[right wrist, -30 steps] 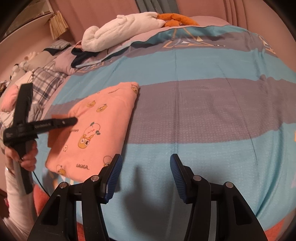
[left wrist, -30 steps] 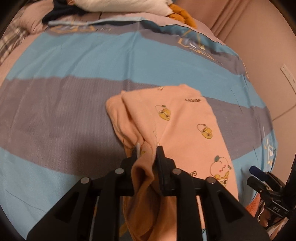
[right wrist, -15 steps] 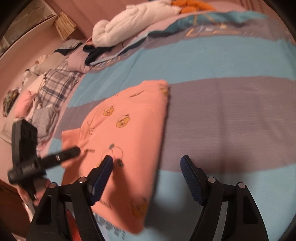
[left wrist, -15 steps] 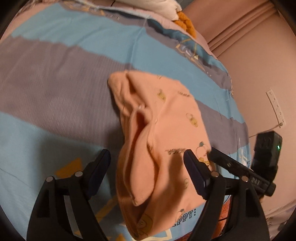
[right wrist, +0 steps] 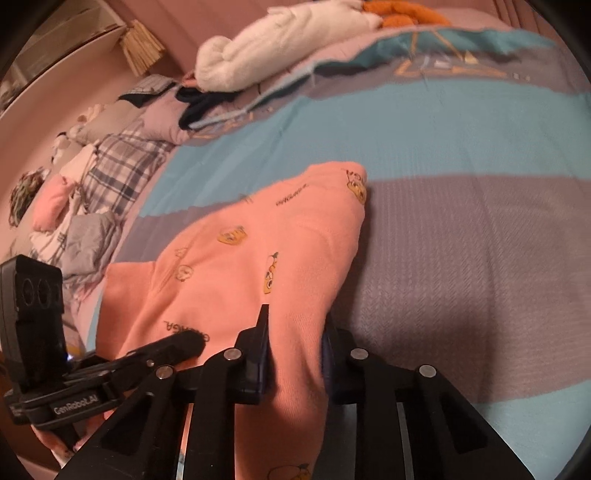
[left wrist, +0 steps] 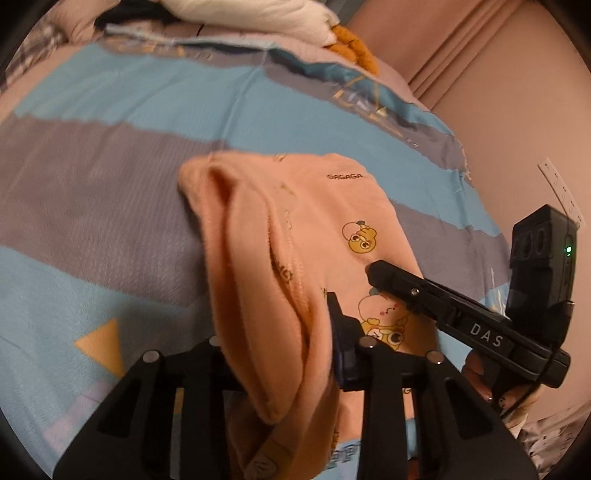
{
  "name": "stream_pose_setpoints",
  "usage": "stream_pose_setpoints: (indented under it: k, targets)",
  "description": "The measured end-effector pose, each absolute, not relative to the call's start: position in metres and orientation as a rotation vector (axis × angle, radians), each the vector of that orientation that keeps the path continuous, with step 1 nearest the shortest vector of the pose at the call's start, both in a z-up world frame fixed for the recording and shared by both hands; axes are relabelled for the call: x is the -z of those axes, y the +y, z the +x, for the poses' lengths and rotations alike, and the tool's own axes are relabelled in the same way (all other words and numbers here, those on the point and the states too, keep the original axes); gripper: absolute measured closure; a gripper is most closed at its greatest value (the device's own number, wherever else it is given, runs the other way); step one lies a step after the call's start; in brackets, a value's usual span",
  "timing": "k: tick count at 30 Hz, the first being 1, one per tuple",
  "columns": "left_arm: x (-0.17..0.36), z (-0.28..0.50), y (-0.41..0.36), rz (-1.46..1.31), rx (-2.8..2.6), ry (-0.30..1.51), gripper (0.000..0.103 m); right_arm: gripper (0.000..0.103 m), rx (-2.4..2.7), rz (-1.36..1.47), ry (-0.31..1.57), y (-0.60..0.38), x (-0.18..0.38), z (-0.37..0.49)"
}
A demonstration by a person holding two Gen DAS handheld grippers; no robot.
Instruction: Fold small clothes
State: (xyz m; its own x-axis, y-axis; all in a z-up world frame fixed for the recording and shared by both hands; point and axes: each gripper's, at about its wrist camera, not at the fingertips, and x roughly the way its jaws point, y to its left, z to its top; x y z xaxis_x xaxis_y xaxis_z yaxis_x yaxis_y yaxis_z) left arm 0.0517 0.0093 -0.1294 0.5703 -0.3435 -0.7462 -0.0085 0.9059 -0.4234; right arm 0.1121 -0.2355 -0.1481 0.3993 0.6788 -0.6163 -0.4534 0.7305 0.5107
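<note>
A small peach garment (left wrist: 314,229) with yellow cartoon prints lies folded on the striped bedspread (left wrist: 110,122). My left gripper (left wrist: 280,328) is shut on the garment's near left edge, and the cloth bunches up between its jaws. My right gripper (right wrist: 295,332) is shut on the garment's near right edge (right wrist: 258,258). Each gripper shows in the other's view, the right one (left wrist: 436,299) resting over the garment and the left one (right wrist: 162,350) at the lower left.
A white rolled blanket (right wrist: 280,40) and an orange plush toy (right wrist: 406,16) lie at the head of the bed. Piles of clothes, one plaid (right wrist: 122,162), lie along the left side. A wall with a socket strip (left wrist: 557,188) is on the right.
Half a second ago both grippers were open around the garment's near end. Both have closed on its near edge, and the cloth has risen between the jaws.
</note>
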Motion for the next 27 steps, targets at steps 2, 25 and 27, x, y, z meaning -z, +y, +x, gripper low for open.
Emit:
stream_pose_setpoints:
  k: [2,25,27]
  targets:
    - [0.12,0.049,0.0,-0.408,0.233,0.919,0.072,0.079,-0.699,0.248,0.847,-0.247,0.133,0.104]
    - [0.127,0.066,-0.066,-0.254,0.222,0.924,0.01,0.029,-0.408,0.211,0.812,-0.312,0.143,0.106]
    - [0.116,0.061,-0.063,-0.241,0.195,0.897,0.0,0.021,-0.396,0.217,0.774,-0.319,0.134,0.098]
